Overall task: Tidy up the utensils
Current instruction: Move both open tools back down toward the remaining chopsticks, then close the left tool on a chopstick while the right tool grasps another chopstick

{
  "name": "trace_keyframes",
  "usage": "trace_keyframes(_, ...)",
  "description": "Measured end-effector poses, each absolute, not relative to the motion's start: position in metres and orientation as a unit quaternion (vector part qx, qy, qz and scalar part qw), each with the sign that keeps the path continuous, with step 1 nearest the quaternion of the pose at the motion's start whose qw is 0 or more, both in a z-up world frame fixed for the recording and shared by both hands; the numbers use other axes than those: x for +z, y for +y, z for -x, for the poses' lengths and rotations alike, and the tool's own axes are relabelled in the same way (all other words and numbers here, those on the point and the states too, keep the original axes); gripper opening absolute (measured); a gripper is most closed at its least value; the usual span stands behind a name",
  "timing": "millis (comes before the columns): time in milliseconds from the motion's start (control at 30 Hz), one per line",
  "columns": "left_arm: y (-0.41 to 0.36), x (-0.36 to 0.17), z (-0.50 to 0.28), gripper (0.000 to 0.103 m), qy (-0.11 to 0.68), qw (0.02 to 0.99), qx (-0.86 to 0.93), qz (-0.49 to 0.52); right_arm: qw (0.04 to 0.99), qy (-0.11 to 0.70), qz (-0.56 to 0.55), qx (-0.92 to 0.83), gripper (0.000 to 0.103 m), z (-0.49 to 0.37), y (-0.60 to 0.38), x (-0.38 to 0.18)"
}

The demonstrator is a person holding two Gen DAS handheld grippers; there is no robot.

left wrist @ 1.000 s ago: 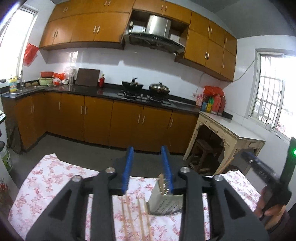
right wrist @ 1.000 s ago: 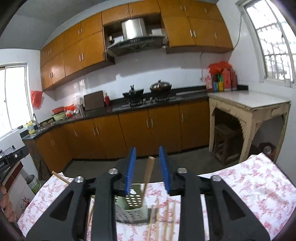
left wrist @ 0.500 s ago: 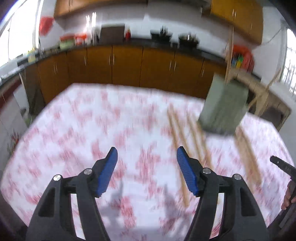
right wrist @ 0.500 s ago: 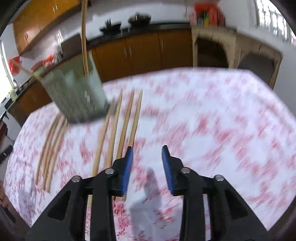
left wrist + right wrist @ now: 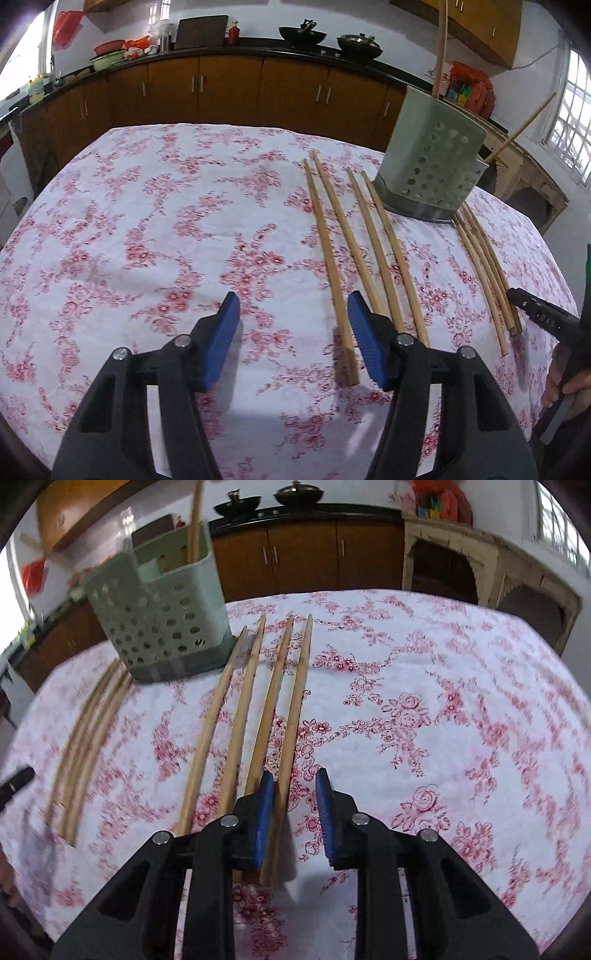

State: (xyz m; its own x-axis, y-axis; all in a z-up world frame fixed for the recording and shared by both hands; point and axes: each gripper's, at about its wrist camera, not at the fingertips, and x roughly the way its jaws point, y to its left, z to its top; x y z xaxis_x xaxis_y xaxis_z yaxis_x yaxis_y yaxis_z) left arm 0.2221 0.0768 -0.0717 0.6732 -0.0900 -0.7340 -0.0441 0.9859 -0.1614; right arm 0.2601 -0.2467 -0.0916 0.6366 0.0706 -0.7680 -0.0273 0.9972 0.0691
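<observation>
Overhead, both grippers' fingers apart above floral tablecloth (image 5: 184, 221); kitchen cabinets (image 5: 229, 88) behind.

left gripper (image 5: 293, 341): hovering over the floral tablecloth (image 5: 147, 229), jaws standing apart
four chopsticks (image 5: 354, 251): lying side by side, just right of the gripper
utensil holder (image 5: 430, 173): standing behind them, holding upright sticks

Both wrist views look down close over the table (image 5: 110, 229) – sharing chopsticks (image 5: 236, 716) and holder (image 5: 432, 173).
</observation>
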Motion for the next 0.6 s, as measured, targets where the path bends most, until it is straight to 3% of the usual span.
trace_keyframes(67,0.073,-0.074,-0.224,0.055,0.408,0.909,-0.018,0.081,0.906,0.422,-0.016,0.021,0.008,-0.26,-0.248,-0.092)
trace_keyframes(267,0.058,-0.077,-0.23,0.043,0.419,0.905,-0.028,0.064,0.903,0.423,-0.07,-0.031,0.008,-0.268,-0.277,-0.094)
trace_keyframes(433,0.042,-0.083,-0.241,0.033,0.431,0.901,-0.024,0.03,0.906,0.419,-0.05,-0.032,0.008,-0.267,-0.274,-0.094)
trace_keyframes(600,0.031,-0.09,-0.253,0.012,0.437,0.899,-0.003,-0.011,0.906,0.419,-0.046,-0.021,0.008,-0.266,-0.273,-0.093)
